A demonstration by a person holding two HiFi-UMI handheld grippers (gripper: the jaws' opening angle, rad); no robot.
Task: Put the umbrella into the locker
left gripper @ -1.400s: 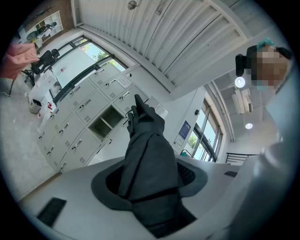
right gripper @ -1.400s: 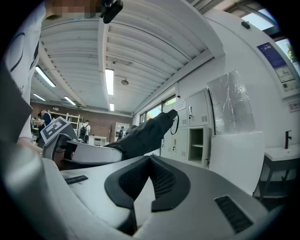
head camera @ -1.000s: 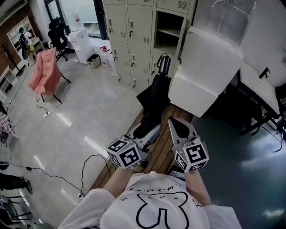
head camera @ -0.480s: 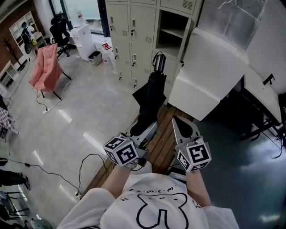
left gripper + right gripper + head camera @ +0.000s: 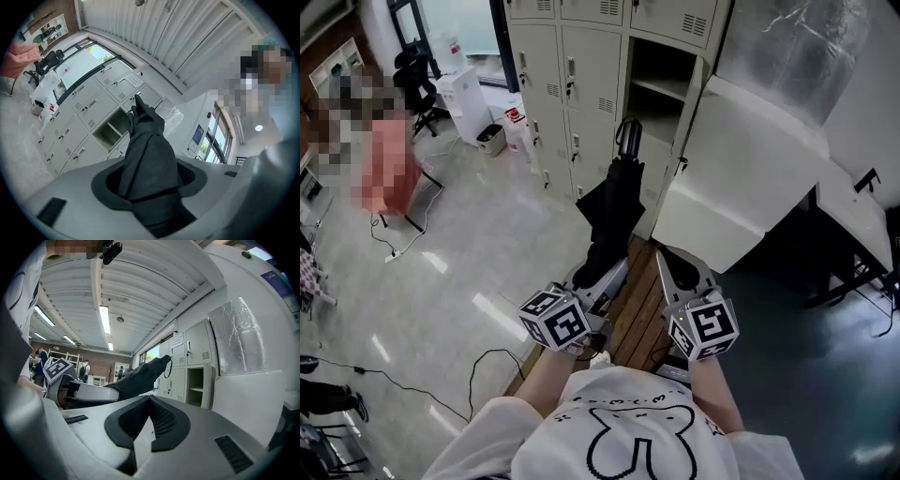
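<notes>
A folded black umbrella (image 5: 614, 208) sticks forward from my left gripper (image 5: 605, 274), whose jaws are shut on its lower end. In the left gripper view the umbrella (image 5: 147, 159) fills the gap between the pads and points at the grey lockers. Its handle end with a wrist loop (image 5: 627, 134) is close to the open locker (image 5: 660, 84), which has a shelf inside. My right gripper (image 5: 670, 265) is beside the left one, its pads (image 5: 150, 420) pressed together with nothing between them. The umbrella (image 5: 140, 376) shows to the left in the right gripper view.
The locker's open door (image 5: 682, 141) hangs to the right of the opening. A large white box (image 5: 741, 169) stands right of the lockers. Wooden boards (image 5: 633, 319) lie underfoot. A pink chair (image 5: 384, 159), a bin (image 5: 492, 139) and floor cables (image 5: 478, 347) are at the left.
Both grippers and the umbrella have moved toward the lockers; the umbrella's handle end is now nearer the open compartment. The grip has not changed.
</notes>
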